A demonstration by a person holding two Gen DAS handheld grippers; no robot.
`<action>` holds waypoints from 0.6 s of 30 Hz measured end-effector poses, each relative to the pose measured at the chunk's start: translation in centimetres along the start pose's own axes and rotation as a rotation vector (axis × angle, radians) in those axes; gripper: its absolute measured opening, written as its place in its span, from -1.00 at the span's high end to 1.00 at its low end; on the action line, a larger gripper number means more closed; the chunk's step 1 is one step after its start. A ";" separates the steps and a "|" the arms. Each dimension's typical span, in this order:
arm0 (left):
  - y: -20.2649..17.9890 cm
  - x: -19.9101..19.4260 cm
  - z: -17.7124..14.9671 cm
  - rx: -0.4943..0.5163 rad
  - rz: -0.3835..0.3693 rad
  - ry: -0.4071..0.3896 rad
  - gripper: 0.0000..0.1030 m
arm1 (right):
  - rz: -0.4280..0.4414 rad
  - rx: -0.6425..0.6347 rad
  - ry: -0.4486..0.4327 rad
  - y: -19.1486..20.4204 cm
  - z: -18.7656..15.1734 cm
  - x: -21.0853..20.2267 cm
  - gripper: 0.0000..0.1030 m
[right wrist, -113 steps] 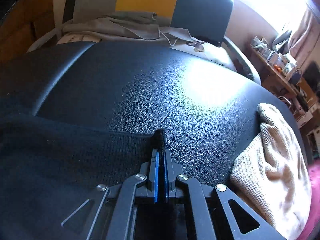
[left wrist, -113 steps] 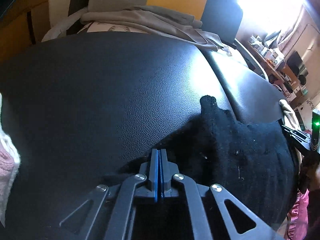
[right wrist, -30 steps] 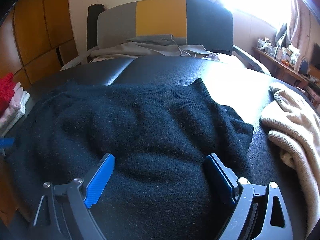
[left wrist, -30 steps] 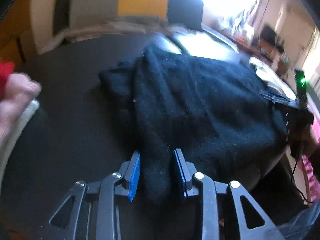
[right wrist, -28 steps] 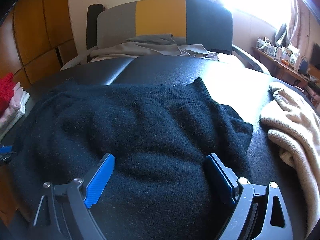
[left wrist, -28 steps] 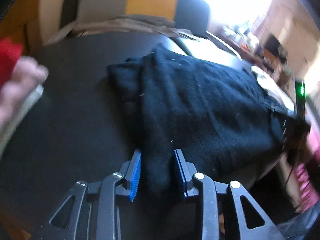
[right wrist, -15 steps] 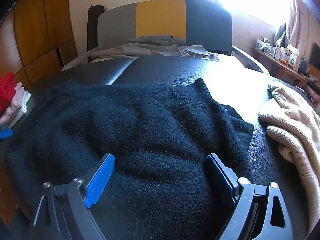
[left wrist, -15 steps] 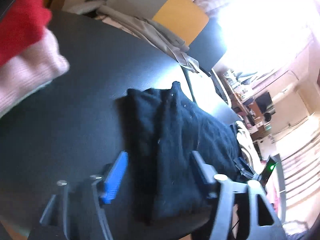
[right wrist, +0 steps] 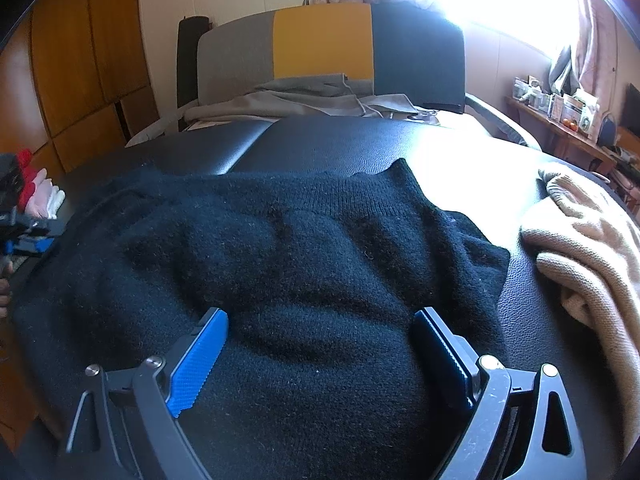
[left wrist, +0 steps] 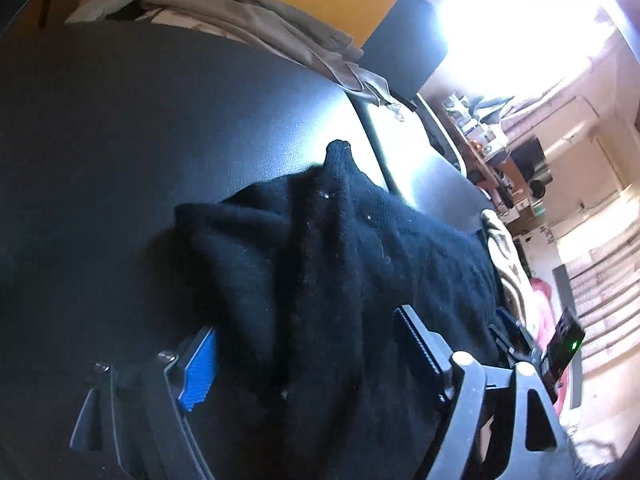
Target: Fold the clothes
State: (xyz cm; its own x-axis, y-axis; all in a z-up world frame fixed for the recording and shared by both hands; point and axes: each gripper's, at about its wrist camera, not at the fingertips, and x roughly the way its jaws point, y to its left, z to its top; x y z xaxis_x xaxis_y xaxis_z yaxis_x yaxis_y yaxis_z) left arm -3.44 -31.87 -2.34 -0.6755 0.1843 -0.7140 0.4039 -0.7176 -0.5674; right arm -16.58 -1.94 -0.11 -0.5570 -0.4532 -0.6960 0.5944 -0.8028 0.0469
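A black knit sweater (right wrist: 304, 248) lies bunched and partly folded on the black leather surface (right wrist: 340, 140); it also shows in the left wrist view (left wrist: 340, 264). My right gripper (right wrist: 320, 344) is open, its blue pads spread over the sweater's near edge. My left gripper (left wrist: 308, 360) is open too, its jaws wide on either side of the sweater's left end, gripping nothing. The left gripper shows at the left edge of the right wrist view (right wrist: 24, 236).
A beige knit garment (right wrist: 592, 248) lies on the right of the surface. Red and pink clothes (right wrist: 38, 192) are stacked at the far left. Grey clothing (right wrist: 312, 100) is draped on a grey, yellow and black chair behind. Cluttered shelves (right wrist: 560, 108) stand at the right.
My left gripper has opened wide and let go of the sweater fold it pinched a second ago, and swung its view to the right. My right gripper has stayed open and still.
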 end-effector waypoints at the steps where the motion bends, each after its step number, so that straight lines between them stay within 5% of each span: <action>1: 0.3 0.0 0.1 -0.020 -0.001 -0.003 0.55 | 0.002 0.002 0.000 0.0 0.0 0.0 -0.85; 4: 2.9 0.3 -0.2 -0.174 -0.114 0.019 0.67 | 0.016 -0.002 0.012 0.0 0.1 0.0 -0.88; 7: 2.8 -0.3 0.0 -0.168 -0.080 0.017 0.68 | 0.071 -0.037 0.074 -0.1 0.9 -0.2 -0.85; 8: 2.8 -0.5 0.2 -0.165 -0.065 0.015 0.68 | 0.106 -0.053 0.104 -0.5 1.5 -0.5 -0.78; 10: 2.9 -1.7 0.8 -0.162 -0.046 0.002 0.69 | 0.157 -0.086 0.139 -1.3 2.4 -1.4 -0.12; 13: 2.9 -3.5 1.9 -0.142 -0.019 -0.014 0.68 | 0.204 -0.169 0.182 -2.8 3.6 -2.9 0.12; 18: 2.6 -5.6 3.6 -0.112 0.035 -0.008 0.68 | 0.280 -0.302 0.244 -2.6 5.2 -3.2 0.19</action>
State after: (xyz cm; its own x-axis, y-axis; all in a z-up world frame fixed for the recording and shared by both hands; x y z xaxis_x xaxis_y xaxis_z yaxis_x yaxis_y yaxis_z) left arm -0.83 -37.14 1.69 -0.6647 0.1545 -0.7310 0.4933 -0.6441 -0.5846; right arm -19.32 -0.43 5.76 -0.2208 -0.5025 -0.8359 0.8641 -0.4983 0.0713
